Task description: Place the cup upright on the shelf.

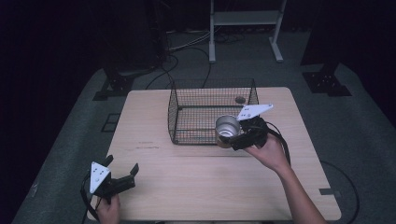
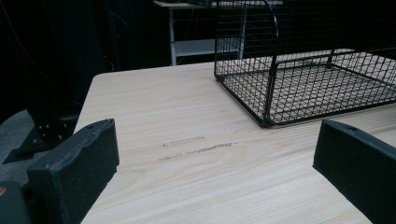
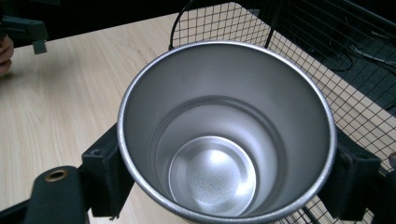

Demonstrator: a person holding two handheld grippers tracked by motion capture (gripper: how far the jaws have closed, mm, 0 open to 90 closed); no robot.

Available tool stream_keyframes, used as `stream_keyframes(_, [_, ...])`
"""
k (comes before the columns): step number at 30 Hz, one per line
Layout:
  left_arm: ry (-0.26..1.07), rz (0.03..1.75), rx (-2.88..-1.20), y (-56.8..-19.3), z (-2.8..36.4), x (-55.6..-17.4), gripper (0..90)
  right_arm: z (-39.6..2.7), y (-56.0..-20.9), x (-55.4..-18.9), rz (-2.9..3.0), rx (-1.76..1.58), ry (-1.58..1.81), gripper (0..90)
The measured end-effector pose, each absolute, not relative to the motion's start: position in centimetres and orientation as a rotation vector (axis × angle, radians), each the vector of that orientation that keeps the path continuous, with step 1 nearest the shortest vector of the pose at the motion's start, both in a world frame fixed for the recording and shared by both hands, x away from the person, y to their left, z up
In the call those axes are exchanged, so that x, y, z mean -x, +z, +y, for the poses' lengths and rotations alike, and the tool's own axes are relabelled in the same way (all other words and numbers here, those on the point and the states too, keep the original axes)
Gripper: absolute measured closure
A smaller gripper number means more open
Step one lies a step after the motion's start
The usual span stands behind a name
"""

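A shiny metal cup (image 1: 227, 128) hangs above the front right corner of the black wire basket (image 1: 187, 105), held upright with its empty mouth up. My right gripper (image 1: 235, 136) is shut on it. In the right gripper view both black pads clamp the sides of the metal cup (image 3: 219, 140), and the basket's mesh (image 3: 355, 88) lies behind and below. My left gripper (image 1: 122, 167) rests near the table's front left corner, jaws open with nothing between them. The left gripper view looks over bare wood toward the wire basket (image 2: 303, 79), with my left gripper (image 2: 215, 163) spread wide.
The basket stands on a light wooden table (image 1: 187, 186) whose far edge has a round cable hole (image 1: 240, 99). Behind the table, cables and a white metal stand (image 1: 245, 28) are on the grey floor. A dark scuff (image 1: 144, 145) marks the tabletop left of the basket.
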State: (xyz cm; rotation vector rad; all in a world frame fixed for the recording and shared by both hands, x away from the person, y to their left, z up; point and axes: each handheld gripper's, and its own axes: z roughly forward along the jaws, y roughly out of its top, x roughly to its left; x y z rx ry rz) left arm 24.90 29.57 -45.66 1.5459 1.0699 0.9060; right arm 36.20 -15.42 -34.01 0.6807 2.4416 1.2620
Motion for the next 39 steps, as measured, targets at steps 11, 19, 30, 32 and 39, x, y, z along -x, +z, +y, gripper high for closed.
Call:
stream_keyframes(11, [0.909,1.067,-1.542,-45.7,29.6,-24.8,0.0,-14.8,-33.6,-37.0,2.438,-0.686,1.26,17.8])
stream_keyframes(19, [0.901,1.07,-1.541,-45.7,29.5,-24.9,0.0,-14.3,-32.9,-37.7,2.414,-0.684,1.264,17.8])
stream_keyframes(30, [0.912,1.064,-1.552,-45.6,29.6,-24.8,0.0,-13.5,-32.4,-39.1,2.421,-0.687,1.263,17.8])
stream_keyframes(32, [0.913,1.064,-1.552,-45.7,29.6,-24.8,0.0,-13.2,-32.4,-39.4,2.425,-0.675,1.255,17.8])
stream_keyframes(39, [0.917,1.057,-1.559,-45.6,29.4,-24.8,0.0,-12.5,-32.3,-40.5,2.435,-0.678,1.225,17.8])
